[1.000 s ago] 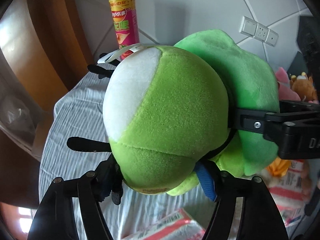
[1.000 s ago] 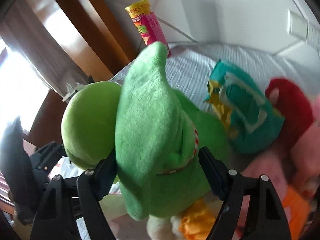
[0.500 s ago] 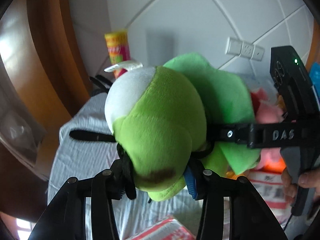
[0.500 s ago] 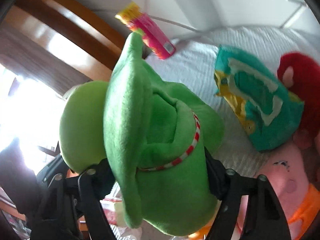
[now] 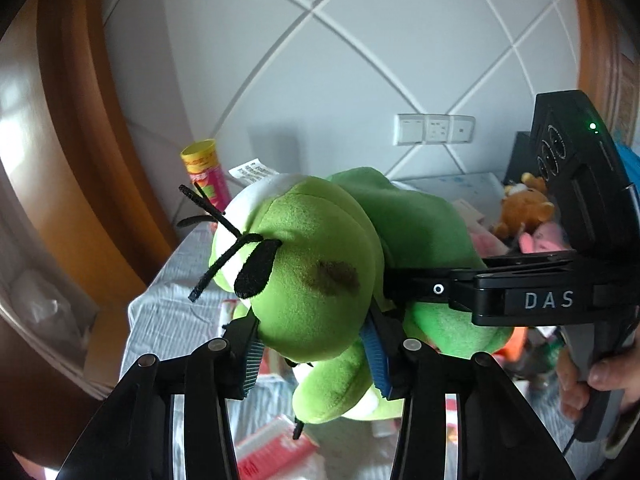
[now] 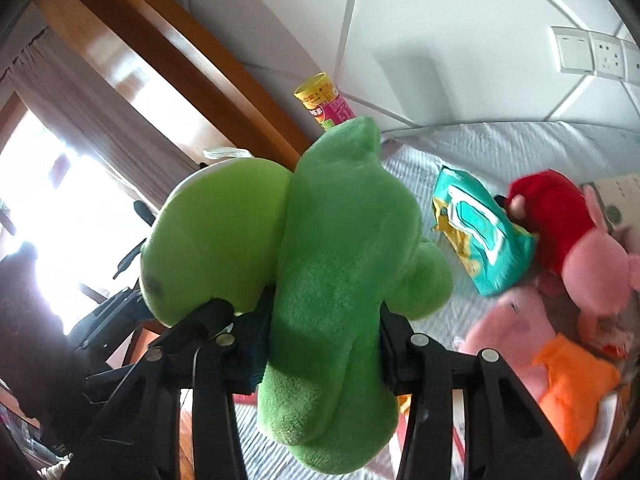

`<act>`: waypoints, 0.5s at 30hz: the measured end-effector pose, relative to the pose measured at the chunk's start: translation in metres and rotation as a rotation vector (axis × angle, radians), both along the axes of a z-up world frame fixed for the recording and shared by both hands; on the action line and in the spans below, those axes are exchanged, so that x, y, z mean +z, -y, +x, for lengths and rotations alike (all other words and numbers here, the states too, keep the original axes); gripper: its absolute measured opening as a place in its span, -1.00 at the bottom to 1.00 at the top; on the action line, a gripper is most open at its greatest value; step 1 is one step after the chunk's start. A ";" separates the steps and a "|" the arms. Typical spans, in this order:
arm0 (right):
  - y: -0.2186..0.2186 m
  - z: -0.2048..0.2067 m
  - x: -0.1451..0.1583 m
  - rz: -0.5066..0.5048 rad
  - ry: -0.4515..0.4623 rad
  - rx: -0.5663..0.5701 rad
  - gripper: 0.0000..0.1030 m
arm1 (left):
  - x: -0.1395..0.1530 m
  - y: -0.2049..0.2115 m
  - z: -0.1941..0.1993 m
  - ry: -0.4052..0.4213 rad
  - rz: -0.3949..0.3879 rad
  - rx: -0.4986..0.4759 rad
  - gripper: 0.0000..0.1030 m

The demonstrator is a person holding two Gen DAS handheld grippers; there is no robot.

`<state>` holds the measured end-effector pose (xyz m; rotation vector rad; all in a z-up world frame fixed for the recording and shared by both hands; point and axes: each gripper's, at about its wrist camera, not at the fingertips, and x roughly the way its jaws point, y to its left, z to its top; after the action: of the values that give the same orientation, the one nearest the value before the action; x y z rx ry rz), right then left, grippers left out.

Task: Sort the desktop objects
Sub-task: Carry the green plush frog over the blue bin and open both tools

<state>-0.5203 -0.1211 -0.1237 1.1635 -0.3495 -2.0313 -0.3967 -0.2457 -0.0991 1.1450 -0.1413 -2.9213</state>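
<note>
A green plush pea-shooter toy (image 5: 320, 280) is held in the air above the table (image 5: 168, 312) covered in pale striped cloth. Its round head is pinched by the fingers of the left gripper (image 5: 316, 350); its leafy body is pinched by the right gripper (image 6: 320, 344). The long axis runs roughly level, head toward the wooden frame, body toward the pink plush pig (image 6: 520, 320). A yellow-and-pink crisp can (image 5: 204, 176) stands near the far edge.

Surface: table (image 6: 500, 140) under a pale ribbed cloth.
Landmark: teal bag (image 6: 480, 236), lying flat mid-table.
Can (image 6: 324, 102): upright, behind and left of the bag.
Red plush (image 6: 560, 216): touching the bag's right side.
Pink plush (image 6: 520, 320): in front of the bag.
</note>
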 end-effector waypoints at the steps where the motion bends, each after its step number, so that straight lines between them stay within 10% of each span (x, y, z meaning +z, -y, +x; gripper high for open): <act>1: -0.004 0.005 0.003 -0.005 -0.007 -0.003 -0.16 | 0.005 -0.007 0.004 -0.005 -0.001 -0.008 -0.17; 15: -0.122 0.073 0.121 -0.014 -0.243 -0.104 -0.18 | 0.108 -0.139 0.036 -0.209 -0.005 -0.173 -0.18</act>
<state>-0.4469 0.0005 -0.0030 0.8931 -0.3076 -2.2278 -0.3607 -0.1065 0.0084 0.8587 -0.2581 -3.1652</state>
